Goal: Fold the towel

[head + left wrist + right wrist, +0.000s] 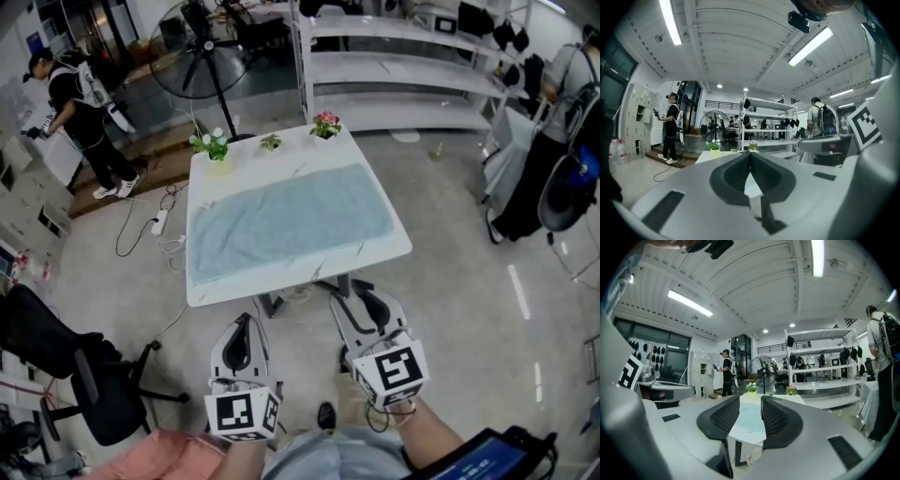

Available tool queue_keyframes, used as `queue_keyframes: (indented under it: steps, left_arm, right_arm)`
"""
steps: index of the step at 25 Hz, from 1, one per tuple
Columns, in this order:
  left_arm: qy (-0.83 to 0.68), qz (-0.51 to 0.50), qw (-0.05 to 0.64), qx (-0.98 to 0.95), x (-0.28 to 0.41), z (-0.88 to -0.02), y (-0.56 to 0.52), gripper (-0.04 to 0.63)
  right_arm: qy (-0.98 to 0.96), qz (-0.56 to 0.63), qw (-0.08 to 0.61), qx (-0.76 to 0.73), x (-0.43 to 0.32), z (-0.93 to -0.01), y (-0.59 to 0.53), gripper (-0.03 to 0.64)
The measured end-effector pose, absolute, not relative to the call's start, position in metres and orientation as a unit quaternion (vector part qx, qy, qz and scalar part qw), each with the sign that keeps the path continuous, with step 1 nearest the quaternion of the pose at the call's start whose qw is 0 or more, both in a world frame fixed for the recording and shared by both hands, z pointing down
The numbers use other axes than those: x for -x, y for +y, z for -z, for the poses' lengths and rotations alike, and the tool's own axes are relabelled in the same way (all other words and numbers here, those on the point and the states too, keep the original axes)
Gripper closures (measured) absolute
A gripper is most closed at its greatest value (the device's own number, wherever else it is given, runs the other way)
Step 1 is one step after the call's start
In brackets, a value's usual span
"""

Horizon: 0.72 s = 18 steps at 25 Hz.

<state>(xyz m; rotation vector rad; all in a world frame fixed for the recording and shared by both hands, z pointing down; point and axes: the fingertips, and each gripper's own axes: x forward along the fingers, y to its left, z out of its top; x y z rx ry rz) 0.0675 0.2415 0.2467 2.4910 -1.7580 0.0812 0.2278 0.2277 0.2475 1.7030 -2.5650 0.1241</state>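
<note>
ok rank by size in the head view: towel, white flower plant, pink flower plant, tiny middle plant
1. towel, largest by far
2. white flower plant and pink flower plant, too alike to rank
3. tiny middle plant, smallest

A white rectangular table mid-frame carries a flat pale blue towel and three small potted plants along its far edge.

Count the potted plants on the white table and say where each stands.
3, all along the table's far edge: white-flowered plant at the left corner, small green plant between them, pink-flowered plant at the right corner. None looks hidden.
</note>
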Motion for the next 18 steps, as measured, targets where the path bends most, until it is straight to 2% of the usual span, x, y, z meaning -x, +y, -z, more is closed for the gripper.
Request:
queue_keyframes:
  steps: [11,18]
  left_arm:
    - [-0.575,-0.083,0.063,-0.811,-0.105,-0.302,0.106,0.591]
    - [-0.58,-0.105,0.055,-0.806,-0.121,-0.305,0.019,0.591]
  right_arm:
    - [-0.831,-0.109,0.044,-0.544,-0.27,-0.325,0.092,0.453]
    - [-0.836,-0.124,0.041,-0.533,-0.286,-0.33,0.001,0.449]
